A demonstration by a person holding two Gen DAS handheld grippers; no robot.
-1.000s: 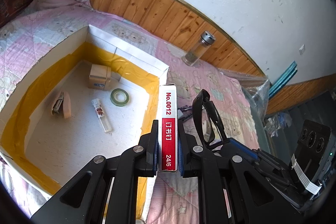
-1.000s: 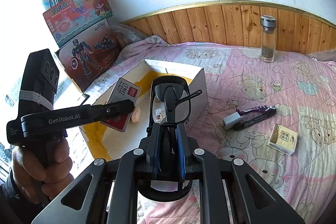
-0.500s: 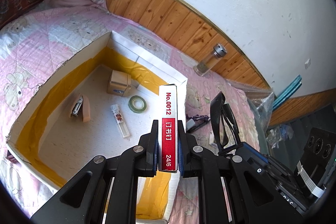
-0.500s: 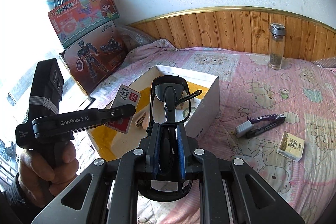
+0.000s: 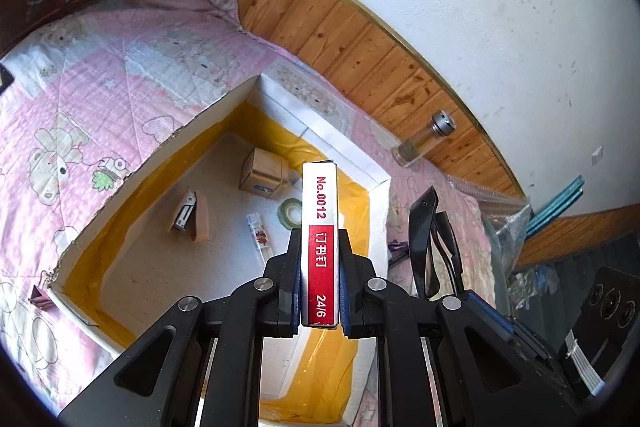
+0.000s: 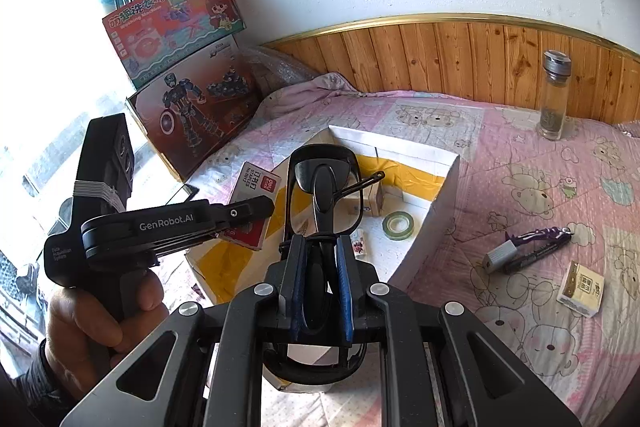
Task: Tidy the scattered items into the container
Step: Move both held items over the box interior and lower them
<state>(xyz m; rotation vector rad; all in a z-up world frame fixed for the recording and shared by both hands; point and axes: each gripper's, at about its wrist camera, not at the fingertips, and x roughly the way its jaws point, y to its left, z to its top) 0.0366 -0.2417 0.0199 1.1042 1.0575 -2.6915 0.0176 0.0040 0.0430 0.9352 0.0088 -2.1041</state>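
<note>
Closest to me, my left hand-held gripper [image 5: 319, 273] is clamped on the narrow sides of a red-and-white staple box [image 5: 320, 227], held on edge above the open cardboard box [image 5: 382, 183] that serves as the container; my right hand-held gripper [image 6: 322, 267] is clamped on a pair of black glasses [image 6: 326, 187], folded, standing up out of the jaws over the container's near wall. I judge the tidying partly done: on the container floor already lie a pink stapler [image 5: 192, 217], a small printed tube [image 5: 259, 234], a green tape roll [image 5: 291, 211] and a tan carton [image 5: 264, 174] against the far corner. The two things I carry are over the opening but not yet let go. Farther out on the pink bed quilt [image 6: 520, 187], to the right of the container, three things are left to fetch: a grey-capped marker [image 6: 520, 253], a purple pen [image 6: 540, 235] lying against it, and a small yellow box [image 6: 581, 289]. A glass bottle [image 6: 554, 95] stands by the wooden headboard; I can't tell if it counts as clutter. Against a second ago, both loads have travelled leftward across the view, from the container's right wall to over its middle, and the grips look unchanged.
</note>
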